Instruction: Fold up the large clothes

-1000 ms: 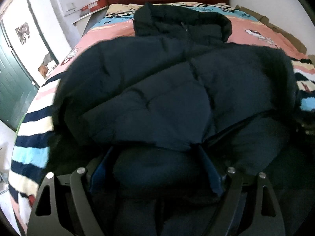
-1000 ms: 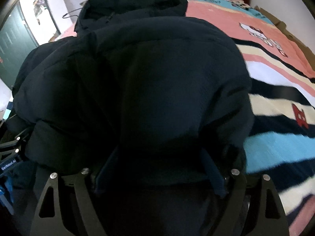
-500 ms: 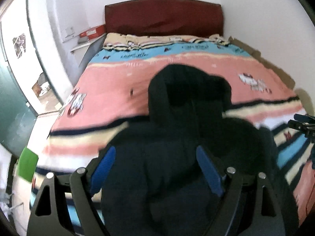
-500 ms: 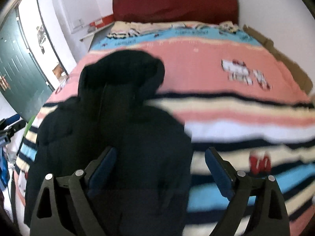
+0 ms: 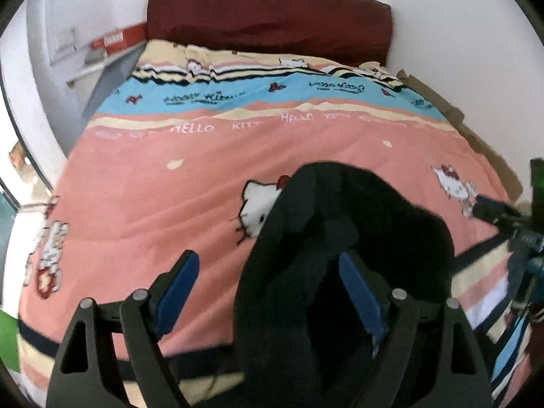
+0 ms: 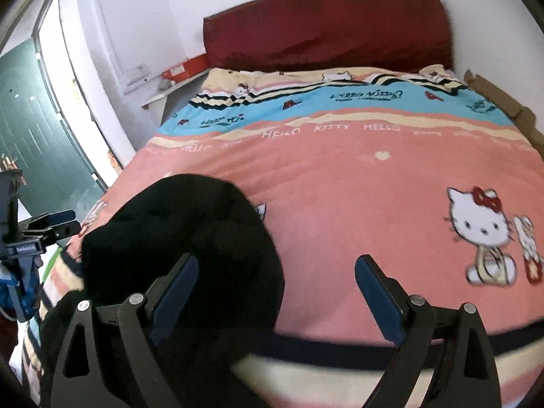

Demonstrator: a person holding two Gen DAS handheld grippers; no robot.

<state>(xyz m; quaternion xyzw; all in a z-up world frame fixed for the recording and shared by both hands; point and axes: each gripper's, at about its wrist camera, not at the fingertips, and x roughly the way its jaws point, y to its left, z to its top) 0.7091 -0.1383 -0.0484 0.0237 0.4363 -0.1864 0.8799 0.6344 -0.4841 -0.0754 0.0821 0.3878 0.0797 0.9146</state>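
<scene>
We hold both grippers spread wide, gripping nothing: the left gripper (image 5: 265,277) and right gripper (image 6: 277,280) hover above the dark jacket (image 5: 343,255) bunched on the bedspread (image 6: 357,183).

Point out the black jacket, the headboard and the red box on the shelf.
Jacket (image 6: 183,238): right wrist view, on its rounded top.
Headboard (image 6: 326,30): right wrist view, middle of the dark red panel.
Red box (image 5: 117,38): left wrist view, on its front face.
</scene>
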